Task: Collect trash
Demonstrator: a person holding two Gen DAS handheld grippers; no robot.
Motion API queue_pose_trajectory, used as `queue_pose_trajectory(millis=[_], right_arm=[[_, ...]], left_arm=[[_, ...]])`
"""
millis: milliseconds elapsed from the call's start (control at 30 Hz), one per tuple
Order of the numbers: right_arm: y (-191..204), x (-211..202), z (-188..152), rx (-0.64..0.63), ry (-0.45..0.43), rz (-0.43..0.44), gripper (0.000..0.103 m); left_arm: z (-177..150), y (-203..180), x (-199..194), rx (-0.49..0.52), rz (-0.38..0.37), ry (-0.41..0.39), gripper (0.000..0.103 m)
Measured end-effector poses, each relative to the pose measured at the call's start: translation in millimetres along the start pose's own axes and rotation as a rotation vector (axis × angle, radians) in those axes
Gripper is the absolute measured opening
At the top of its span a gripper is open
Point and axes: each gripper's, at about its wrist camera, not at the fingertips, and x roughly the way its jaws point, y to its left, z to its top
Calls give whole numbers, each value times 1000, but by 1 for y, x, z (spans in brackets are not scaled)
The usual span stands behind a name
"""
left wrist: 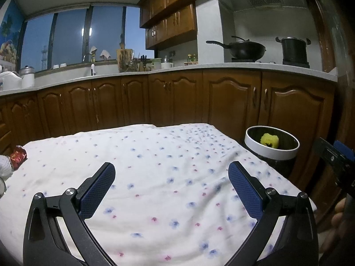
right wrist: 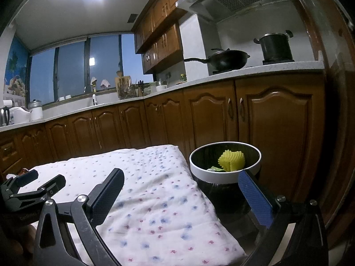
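1. Nearest, left wrist view: left gripper (left wrist: 172,190) fills the bottom of the frame, fingers spread wide, nothing between them. It hangs over the flowered cloth (left wrist: 155,166), apart from it.
2. Right wrist view: right gripper (right wrist: 180,196) is also spread wide and empty. Its right finger sits low right, in front of the bin (right wrist: 224,177); its left finger is over the cloth.
3. Middle of the cloth is bare in both views. Nothing to pick there.
4. Trash left on the table: a crumpled red wrapper (left wrist: 18,156) at the far left edge of the left wrist frame, with a white wad (left wrist: 4,166) touching it on the near side. Both are cut by the frame edge, so their full shape is unclear.
5. Judgement: the left gripper is the closer one. Best to swing left until the wrapper sits between the fingers, come down low, and close on the bulk of the crumple, not a loose corner or the cloth.
6. Farther, right of the table: the bin is open, white rim, with a yellow ridged piece (right wrist: 231,160) inside already. The carry should cross the whole cloth and release over the opening, not the rim.
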Motion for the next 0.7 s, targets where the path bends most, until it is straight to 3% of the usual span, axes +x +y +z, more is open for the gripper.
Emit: queue_pose_trajectory(millis=[700], right_arm=[[2, -2, -2, 12, 10, 1, 103]], left_arm=[[-3, 2, 6, 9, -18, 17, 103]])
